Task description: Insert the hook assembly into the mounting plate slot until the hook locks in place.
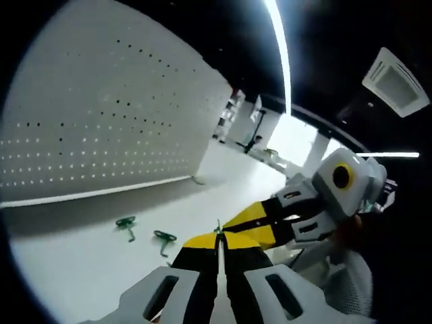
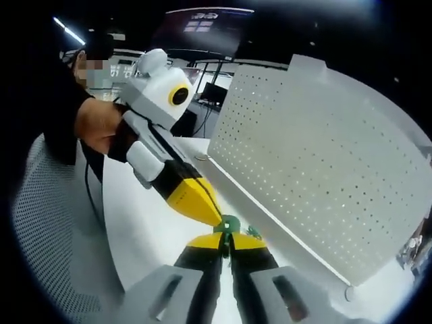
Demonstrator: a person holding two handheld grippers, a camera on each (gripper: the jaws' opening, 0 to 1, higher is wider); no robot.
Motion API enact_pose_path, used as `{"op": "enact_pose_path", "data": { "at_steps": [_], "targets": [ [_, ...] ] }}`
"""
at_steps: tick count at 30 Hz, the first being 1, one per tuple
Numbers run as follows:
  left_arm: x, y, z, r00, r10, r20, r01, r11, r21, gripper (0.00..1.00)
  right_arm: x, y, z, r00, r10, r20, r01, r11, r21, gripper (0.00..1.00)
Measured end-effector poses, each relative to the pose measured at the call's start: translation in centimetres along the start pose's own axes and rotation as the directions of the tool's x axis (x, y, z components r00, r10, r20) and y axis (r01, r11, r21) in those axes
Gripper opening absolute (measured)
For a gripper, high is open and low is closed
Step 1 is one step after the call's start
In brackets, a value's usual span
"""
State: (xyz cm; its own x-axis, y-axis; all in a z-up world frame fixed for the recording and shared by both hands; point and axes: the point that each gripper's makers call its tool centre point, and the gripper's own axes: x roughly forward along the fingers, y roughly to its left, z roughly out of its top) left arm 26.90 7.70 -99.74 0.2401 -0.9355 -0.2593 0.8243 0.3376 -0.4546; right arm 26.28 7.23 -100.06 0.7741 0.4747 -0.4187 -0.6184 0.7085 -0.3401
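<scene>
Two hooks (image 1: 144, 233) on table (image 1: 74, 270), seemingly before upright pegboard (image 1: 101, 108).

A: Pegboard (image 1: 101, 115) colour? Hooks?
B: White, patterned with rows of small dots. Two green hooks (image 1: 126, 224) (image 1: 164, 238) on a white table (image 1: 74, 263).
A: Grippers?
B: Left gripper (image 1: 219, 237) and right gripper (image 2: 227, 237): yellow tips, black jaws, white bodies.

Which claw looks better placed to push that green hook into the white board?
Probably the right claw: it pinches the hook at its tips, and the board lies just ahead of it.
</scene>
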Motion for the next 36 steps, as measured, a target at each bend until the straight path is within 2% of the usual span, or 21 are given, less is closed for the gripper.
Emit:
{"op": "enact_pose_path", "data": {
  "at_steps": [3,10,21,24,29,32,36],
  "targets": [
    [-0.1,-0.1,0.1,1.0,-0.005,0.009,0.006,1.0,-0.01,0.02,0.0,0.0,0.1,1.0,0.0,0.004,0.0,1.0,0.004,0.01],
    [0.1,-0.3,0.0,1.0,-0.01,0.023,0.008,0.998,0.059,0.03,0.0,-0.2,0.0,1.0,-0.009,-0.001,0.009,1.0,0.016,0.01],
    [0.0,-1.0,0.2,0.999,-0.026,0.038,0.021,0.99,0.138,0.12,-0.2,-0.9,0.0,0.999,-0.038,0.001,0.038,0.999,0.034,0.01],
    [-0.1,-1.1,0.8,0.997,-0.029,0.068,0.015,0.98,0.2,0.15,-0.3,-1.0,0.1,0.999,-0.044,0.007,0.044,0.998,0.038,0.01],
    [-0.1,-1.7,0.9,0.996,-0.049,0.08,0.027,0.967,0.254,0.17,-0.4,-1.3,0.2,0.998,-0.056,0.012,0.055,0.997,0.052,0.01],
    [-0.1,-1.8,1.3,0.993,-0.051,0.105,0.018,0.956,0.294,0.23,-0.4,-1.4,0.2,0.998,-0.062,0.014,0.061,0.996,0.059,0.01],
    [-0.4,-1.6,2.0,0.99,-0.038,0.135,-0.005,0.952,0.307,0.29,-0.5,-1.6,0.2,0.998,-0.068,0.017,0.067,0.995,0.071,0.01]
  ]
}}
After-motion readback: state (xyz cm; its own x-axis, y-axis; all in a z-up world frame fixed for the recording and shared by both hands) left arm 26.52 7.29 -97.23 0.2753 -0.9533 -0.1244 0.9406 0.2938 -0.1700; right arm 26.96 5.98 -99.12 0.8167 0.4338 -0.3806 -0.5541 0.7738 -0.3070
